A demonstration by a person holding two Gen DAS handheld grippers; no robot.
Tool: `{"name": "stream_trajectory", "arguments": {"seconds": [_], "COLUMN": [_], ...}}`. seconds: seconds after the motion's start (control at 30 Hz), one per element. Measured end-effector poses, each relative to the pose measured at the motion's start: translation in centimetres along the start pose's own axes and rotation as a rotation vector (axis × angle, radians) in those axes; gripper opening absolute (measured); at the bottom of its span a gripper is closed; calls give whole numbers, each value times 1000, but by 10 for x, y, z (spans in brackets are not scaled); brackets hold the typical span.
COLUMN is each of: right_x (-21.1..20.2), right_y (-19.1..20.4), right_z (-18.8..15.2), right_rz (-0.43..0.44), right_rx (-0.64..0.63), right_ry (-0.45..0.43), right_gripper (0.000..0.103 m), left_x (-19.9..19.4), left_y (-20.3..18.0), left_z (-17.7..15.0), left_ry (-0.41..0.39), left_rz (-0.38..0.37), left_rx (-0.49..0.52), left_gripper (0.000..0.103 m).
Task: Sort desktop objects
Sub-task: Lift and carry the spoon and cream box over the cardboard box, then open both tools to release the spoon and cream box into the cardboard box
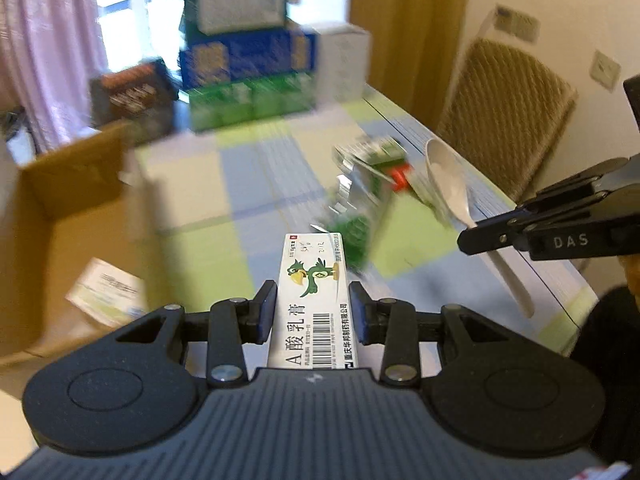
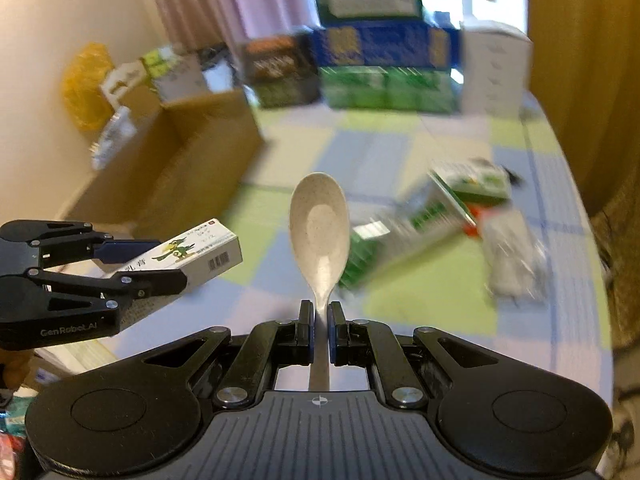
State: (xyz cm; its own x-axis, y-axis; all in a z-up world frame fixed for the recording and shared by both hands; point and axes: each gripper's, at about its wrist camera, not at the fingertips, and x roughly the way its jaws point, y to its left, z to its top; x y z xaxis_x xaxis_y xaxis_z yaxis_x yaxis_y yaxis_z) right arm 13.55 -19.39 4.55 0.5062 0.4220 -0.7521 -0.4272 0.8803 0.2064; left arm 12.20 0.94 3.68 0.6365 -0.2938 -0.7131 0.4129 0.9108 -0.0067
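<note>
Holding a white ointment box (image 1: 316,300) in my left gripper (image 1: 313,310), I pinch a spoon (image 2: 319,232) by its handle in my right gripper (image 2: 319,332), both above the counter (image 2: 420,300).

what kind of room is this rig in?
Likely a home dining or living room: checked tablecloth on the table, woven chair beside it, curtains at the window, stacked cartons behind.

Worktop (image 2: 400,304) covered by a cloth checked in blue, green and cream; stacked cartons (image 2: 384,76) set at the far end; blurred green-and-white packets (image 2: 424,220) lying toward the right side.
</note>
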Motion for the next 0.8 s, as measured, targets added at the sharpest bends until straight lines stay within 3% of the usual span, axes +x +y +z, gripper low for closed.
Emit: {"name": "stream_trajectory", "arguments": {"seconds": [0.2,0.4,0.57,0.8], "right_x": [20,67,114,162], "right_y": [69,138,177,191], "right_z": [57,102,129,141], "right_rz": [113,208,232,229], "right_rx": [-56,-86,-121,-110], "right_ry": [-42,-23,12,46], "right_gripper": [3,3,3,3], "left_x": [-39,-54,-51,-22], "left_y": [64,134,180,215], "left_z": [8,7,8,0], "left_ry": [-33,-24,-18,-3], "left_rz": [122,227,267,262], "left_rx": [-52,-101,-139,-183], "left_gripper": [33,33,33,33]}}
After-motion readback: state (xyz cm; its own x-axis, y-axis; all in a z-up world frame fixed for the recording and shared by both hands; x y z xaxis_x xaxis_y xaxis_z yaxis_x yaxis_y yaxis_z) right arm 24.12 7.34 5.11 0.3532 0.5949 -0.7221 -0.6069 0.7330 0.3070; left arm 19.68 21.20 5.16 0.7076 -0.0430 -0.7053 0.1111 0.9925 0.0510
